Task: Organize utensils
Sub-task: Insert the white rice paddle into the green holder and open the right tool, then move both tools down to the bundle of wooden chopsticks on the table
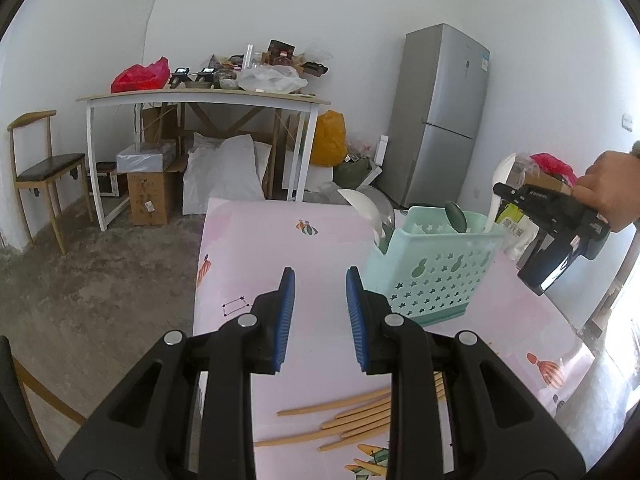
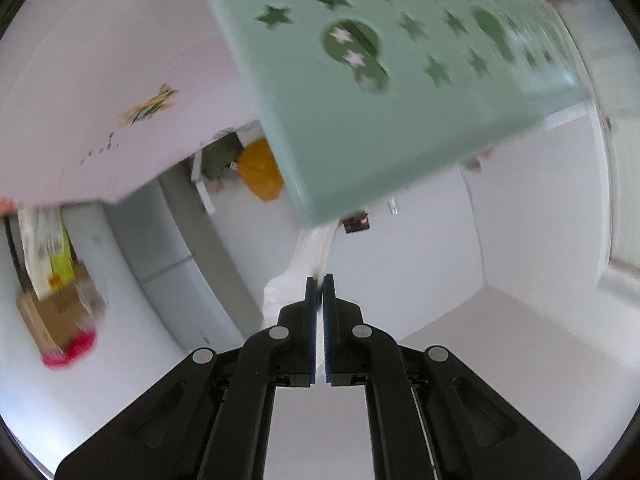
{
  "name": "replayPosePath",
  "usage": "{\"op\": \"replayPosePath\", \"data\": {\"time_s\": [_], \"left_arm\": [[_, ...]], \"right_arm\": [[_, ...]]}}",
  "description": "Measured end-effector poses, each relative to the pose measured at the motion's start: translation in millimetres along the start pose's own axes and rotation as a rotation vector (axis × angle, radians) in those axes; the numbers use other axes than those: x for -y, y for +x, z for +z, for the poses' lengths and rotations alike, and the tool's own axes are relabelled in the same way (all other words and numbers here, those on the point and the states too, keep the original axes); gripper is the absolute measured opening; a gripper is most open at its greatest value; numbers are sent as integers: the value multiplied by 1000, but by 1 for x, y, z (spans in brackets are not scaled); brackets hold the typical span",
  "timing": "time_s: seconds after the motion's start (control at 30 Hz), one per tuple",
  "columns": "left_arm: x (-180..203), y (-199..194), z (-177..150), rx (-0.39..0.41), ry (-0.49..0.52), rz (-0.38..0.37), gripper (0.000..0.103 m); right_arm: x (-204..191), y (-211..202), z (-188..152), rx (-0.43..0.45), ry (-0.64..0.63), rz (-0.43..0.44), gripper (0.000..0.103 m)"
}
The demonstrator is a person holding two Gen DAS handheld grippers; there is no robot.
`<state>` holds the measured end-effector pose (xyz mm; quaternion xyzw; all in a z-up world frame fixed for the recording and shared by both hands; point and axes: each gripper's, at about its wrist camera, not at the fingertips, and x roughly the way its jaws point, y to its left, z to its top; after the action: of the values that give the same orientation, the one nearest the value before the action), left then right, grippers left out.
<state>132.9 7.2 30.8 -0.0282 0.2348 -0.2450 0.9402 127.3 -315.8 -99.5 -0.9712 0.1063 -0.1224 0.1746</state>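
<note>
A mint-green utensil basket [image 1: 432, 264] with star holes stands on the pink table [image 1: 280, 240]. It holds a white spoon [image 1: 366, 206], a metal spoon and a dark green spoon [image 1: 457, 216]. My right gripper [image 2: 320, 280] is shut on a white ceramic spoon [image 2: 296, 272], whose end dips into the basket [image 2: 400, 80]; the same spoon shows in the left wrist view [image 1: 499, 188] at the basket's right end. My left gripper [image 1: 320, 280] is open and empty, above the table left of the basket. Several wooden chopsticks [image 1: 352, 420] lie under it near the front.
A cluttered white desk [image 1: 200, 98], a wooden chair [image 1: 44, 168], boxes, bags and a grey fridge [image 1: 444, 120] stand beyond the table. A packet [image 1: 518, 232] sits behind the basket. The table's left edge drops to bare floor.
</note>
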Motion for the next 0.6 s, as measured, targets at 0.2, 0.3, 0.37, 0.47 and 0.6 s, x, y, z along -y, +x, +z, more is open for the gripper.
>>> {"op": "replayPosePath", "data": {"time_s": [0.2,0.3,0.37,0.47,0.6], "left_arm": [[-4,-1,-2,-2,-13,2,25],[-6,0,-1,-2,-20,2,25],[-6,0,-1,-1,-21,3,25],[-7,0,-1,-2,-22,3,25],[-8,0,-1,-2,-24,5,25]], "right_arm": [[8,-7,15,34,-144,-35,5],[12,-14,20,52,-170,-66,8],[16,-21,22,69,-160,-68,20],[18,-31,20,87,-151,-92,39],[36,-54,12,81,-59,-9,54]]}}
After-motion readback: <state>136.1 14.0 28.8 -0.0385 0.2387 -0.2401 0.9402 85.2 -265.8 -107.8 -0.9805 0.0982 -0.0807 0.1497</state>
